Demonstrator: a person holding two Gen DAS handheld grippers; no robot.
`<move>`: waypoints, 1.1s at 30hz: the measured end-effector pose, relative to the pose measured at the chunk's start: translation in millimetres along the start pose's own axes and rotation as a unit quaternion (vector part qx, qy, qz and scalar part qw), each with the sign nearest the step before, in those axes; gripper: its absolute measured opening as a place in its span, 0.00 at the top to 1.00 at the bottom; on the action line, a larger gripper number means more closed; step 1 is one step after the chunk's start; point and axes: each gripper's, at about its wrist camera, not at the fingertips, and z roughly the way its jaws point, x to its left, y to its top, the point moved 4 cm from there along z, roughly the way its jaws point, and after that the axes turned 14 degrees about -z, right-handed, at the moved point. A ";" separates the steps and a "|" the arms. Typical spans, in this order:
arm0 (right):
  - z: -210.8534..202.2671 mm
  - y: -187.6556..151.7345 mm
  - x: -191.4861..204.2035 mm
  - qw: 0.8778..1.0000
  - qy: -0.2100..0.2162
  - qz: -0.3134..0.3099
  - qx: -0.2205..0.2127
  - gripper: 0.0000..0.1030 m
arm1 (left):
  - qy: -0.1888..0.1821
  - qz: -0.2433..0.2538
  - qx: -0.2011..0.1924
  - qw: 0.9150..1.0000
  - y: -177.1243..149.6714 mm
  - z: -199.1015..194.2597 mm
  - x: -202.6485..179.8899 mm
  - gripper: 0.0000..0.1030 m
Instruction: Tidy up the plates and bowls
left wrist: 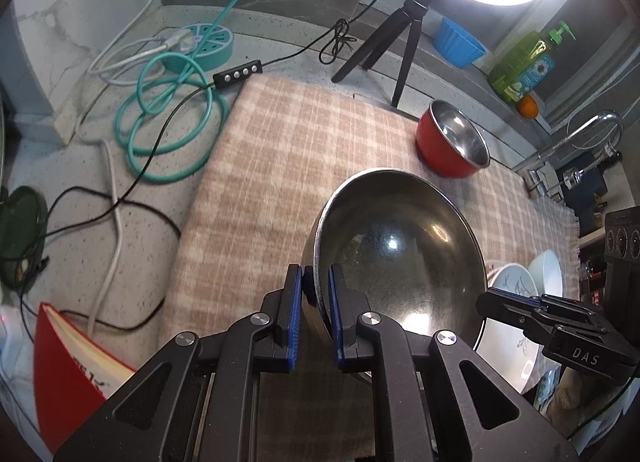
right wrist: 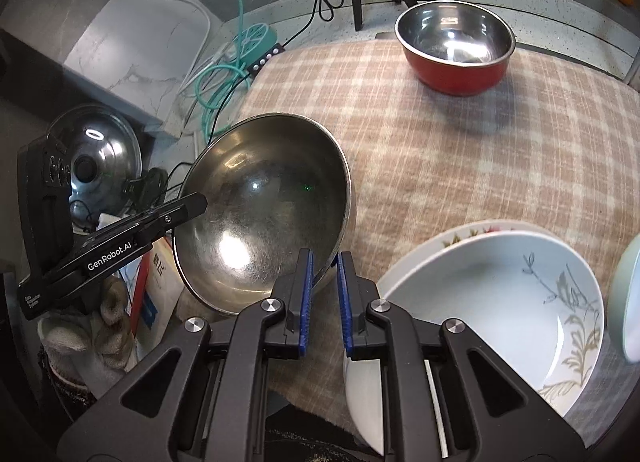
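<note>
A large steel bowl [left wrist: 400,254] [right wrist: 264,214] hangs tilted above the checked cloth [left wrist: 280,166] [right wrist: 460,150], held from two sides. My left gripper [left wrist: 316,286] is shut on its near rim, and in the right wrist view it reaches in at the bowl's left edge [right wrist: 196,202]. My right gripper [right wrist: 324,266] is shut on the opposite rim, showing at the bowl's right side [left wrist: 516,302] in the left wrist view. A red bowl with a steel inside [left wrist: 452,142] [right wrist: 456,46] stands upright at the cloth's far end. White patterned plates [right wrist: 492,302] [left wrist: 508,286] lie stacked just right of the steel bowl.
A tripod [left wrist: 384,42] with a ring light stands behind the cloth, with a blue tub [left wrist: 456,42] and a green soap bottle [left wrist: 524,62] beyond. Coiled cables [left wrist: 168,114] lie left on the counter. A red book [left wrist: 68,374], a pot lid [right wrist: 96,154] and a tap [left wrist: 580,142] sit at the edges.
</note>
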 end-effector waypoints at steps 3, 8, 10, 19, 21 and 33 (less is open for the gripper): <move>-0.6 -8.8 4.1 1.000 -0.001 -0.006 0.003 0.88 | 0.002 -0.002 -0.002 1.000 -11.4 -2.9 4.2 0.89; 2.1 -22.1 10.2 1.000 0.002 -0.010 0.011 0.87 | 0.002 -0.013 0.003 1.000 -23.2 -3.2 12.9 0.89; 4.7 -27.0 12.2 1.000 0.003 -0.012 0.016 0.87 | 0.005 -0.012 0.005 1.000 -27.4 -1.7 14.6 0.89; 9.7 -35.9 22.4 0.999 0.004 -0.027 0.024 0.87 | 0.010 -0.022 0.006 1.000 -35.7 -2.6 23.1 0.89; 10.3 -36.2 23.2 0.999 0.002 -0.031 0.024 0.87 | 0.009 -0.025 0.007 1.000 -36.8 -2.5 24.8 0.89; 8.9 -34.9 25.9 0.999 0.003 -0.041 0.018 0.86 | 0.017 -0.020 0.009 1.000 -38.5 -1.4 24.2 0.89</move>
